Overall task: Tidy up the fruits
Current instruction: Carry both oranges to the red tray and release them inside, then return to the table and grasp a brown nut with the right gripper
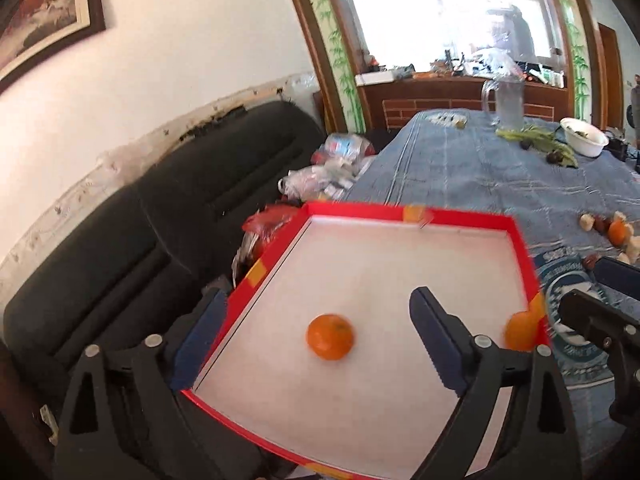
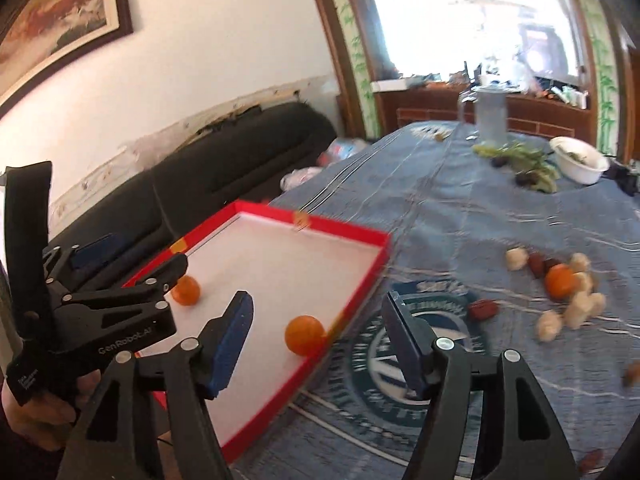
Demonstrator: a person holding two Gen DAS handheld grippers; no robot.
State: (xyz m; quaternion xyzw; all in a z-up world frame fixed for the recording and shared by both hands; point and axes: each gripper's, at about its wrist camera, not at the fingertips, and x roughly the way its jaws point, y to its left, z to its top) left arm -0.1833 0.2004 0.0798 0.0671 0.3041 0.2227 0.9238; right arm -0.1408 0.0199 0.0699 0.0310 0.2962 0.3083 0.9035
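From my left wrist camera, my left gripper (image 1: pixel 316 340) is spread wide and empty over a red tray (image 1: pixel 408 213), one mandarin (image 1: pixel 330 336) between its fingers. From my right wrist camera, my right gripper (image 2: pixel 320 336) gapes empty beside a second mandarin (image 2: pixel 305 335); a third (image 2: pixel 561 281) lies on the blue tablecloth (image 2: pixel 460 208).

Light: bright daylight from the window (image 1: pixel 448 12) far ahead of both grippers.
Glare: window panes washed out white; the tray (image 2: pixel 280 276) floor shines pale.
Shadows: soft, faint under the oranges (image 1: pixel 330 336).
Blur: smeared tray rim and the fruit pile (image 2: pixel 568 292) ahead to the right.
Distortion: fisheye bending, dark corners.
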